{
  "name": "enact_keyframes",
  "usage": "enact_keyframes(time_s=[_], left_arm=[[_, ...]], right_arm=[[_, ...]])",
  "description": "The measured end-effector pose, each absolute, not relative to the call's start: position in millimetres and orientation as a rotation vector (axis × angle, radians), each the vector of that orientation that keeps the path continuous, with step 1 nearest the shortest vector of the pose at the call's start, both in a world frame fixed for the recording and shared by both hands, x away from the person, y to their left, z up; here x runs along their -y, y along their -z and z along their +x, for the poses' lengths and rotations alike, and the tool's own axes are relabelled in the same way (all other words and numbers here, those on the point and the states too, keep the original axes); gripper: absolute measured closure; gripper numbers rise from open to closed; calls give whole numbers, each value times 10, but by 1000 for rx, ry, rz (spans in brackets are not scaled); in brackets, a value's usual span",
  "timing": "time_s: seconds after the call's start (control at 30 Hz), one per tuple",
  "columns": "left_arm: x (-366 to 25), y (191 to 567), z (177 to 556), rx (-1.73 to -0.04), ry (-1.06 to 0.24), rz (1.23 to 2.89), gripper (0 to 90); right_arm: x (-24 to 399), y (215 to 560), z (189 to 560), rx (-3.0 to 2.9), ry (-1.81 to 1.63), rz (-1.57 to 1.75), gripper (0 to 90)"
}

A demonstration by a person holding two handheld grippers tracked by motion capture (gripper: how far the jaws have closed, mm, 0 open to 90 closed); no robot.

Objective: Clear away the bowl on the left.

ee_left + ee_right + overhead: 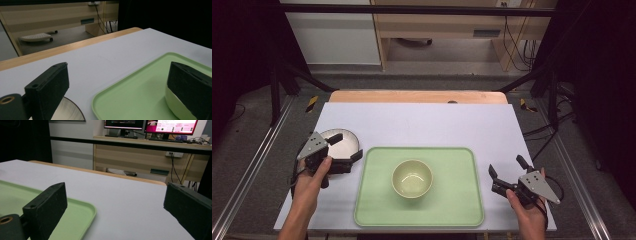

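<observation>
A pale green bowl [412, 177] sits at the centre of a green tray [462, 205] on a white-topped bench [422, 125]. The left tongs [346, 148], held in the person's left hand [314, 175], hover with jaws spread wide over a dark-rimmed white plate [343, 141] lying just beside the tray's left edge. The right tongs [507, 172], gripped by the right hand [527, 207], are likewise released, jaws apart and holding nothing, above bare bench just off the tray's right edge. Beyond the bench, two lit monitors [150, 125] stand on a wooden desk [140, 155].
</observation>
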State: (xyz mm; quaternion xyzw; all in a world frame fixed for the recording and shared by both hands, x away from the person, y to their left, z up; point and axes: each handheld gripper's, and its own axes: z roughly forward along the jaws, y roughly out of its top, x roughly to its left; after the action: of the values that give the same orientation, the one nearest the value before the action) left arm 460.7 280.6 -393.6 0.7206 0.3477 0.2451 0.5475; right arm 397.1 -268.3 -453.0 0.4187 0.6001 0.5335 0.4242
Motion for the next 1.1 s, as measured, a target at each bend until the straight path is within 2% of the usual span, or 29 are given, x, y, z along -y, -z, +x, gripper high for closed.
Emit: enact_keyframes(time_s=[1.1], left_arm=[[-3474, 4058, 4469, -860, -695, 1582, 27]], right_arm=[[2679, 4534, 3973, -1501, -1331, 1044, 52]])
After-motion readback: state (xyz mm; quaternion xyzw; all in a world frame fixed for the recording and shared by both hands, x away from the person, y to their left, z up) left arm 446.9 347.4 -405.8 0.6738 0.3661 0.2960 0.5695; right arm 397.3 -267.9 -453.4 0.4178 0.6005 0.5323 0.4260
